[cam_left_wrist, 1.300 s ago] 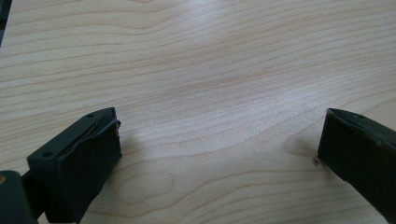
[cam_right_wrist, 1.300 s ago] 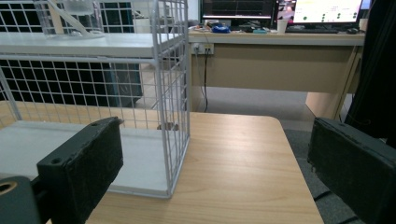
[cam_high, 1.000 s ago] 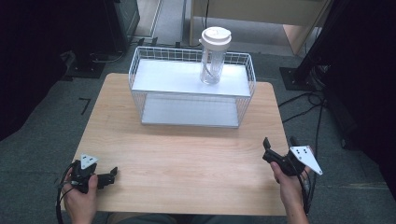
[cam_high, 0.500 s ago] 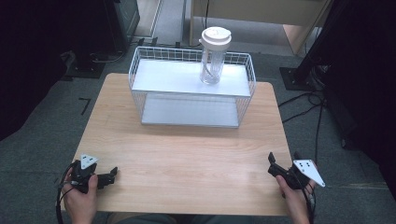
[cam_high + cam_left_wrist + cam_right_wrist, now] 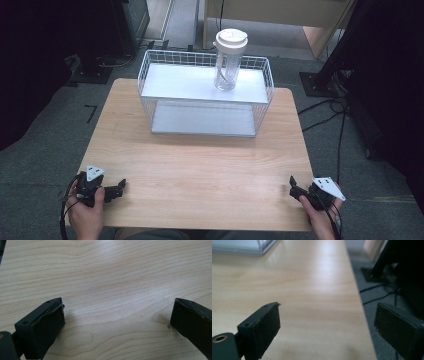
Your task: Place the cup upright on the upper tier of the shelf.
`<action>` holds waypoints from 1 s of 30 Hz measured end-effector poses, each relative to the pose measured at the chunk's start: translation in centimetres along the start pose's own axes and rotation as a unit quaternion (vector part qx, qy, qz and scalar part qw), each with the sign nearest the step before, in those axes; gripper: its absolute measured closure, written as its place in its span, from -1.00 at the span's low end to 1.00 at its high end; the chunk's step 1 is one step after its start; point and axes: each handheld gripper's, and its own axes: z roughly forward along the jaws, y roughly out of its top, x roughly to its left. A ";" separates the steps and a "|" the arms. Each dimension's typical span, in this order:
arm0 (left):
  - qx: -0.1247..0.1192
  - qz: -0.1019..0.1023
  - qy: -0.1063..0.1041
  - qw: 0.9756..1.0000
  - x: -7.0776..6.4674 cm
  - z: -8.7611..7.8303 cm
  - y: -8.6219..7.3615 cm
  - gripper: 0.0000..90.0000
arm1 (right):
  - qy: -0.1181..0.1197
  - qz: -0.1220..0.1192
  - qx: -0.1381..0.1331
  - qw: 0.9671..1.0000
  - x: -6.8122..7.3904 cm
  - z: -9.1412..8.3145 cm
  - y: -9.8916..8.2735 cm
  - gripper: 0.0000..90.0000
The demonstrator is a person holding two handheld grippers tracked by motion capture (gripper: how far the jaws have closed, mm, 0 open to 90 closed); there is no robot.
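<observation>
Both claws rest low at the near edge of the wooden surface [image 5: 200, 160]. The left claw [image 5: 118, 187] is spread, empty. The right claw [image 5: 295, 186] has just been closing, jaws apart, nothing between. The jar [image 5: 229, 60] stands well apart on the wire rack [image 5: 150, 80]. No writing is readable.

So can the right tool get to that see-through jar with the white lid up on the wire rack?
Probably yes. The jar stands upright on the rack's top shelf with nothing above or in front of it. The right tool is far back at the near table edge, jaws apart and empty, with bare wood between.
</observation>
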 end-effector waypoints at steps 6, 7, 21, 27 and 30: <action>0.000 -0.001 0.000 1.000 0.0 0.0 0.0 -1.00 | 0.012 -0.020 0.038 0.999 -0.2 -0.2 -0.3 -0.86; 0.000 -0.001 0.000 1.000 0.0 0.0 0.0 -1.00 | 0.019 -0.018 0.047 0.999 -0.2 -0.1 -0.3 -0.85; 0.000 -0.001 0.000 1.000 0.0 0.0 0.0 -1.00 | 0.023 -0.065 0.092 0.993 0.6 0.4 -0.3 -0.85; 0.000 -0.001 0.000 1.000 0.0 0.0 0.0 -1.00 | 0.041 -0.050 0.102 0.993 0.3 0.5 -0.3 -0.84; 0.000 -0.001 0.000 1.000 0.0 0.0 0.0 -1.00 | 0.056 -0.029 0.112 0.992 0.0 0.6 -0.3 -0.84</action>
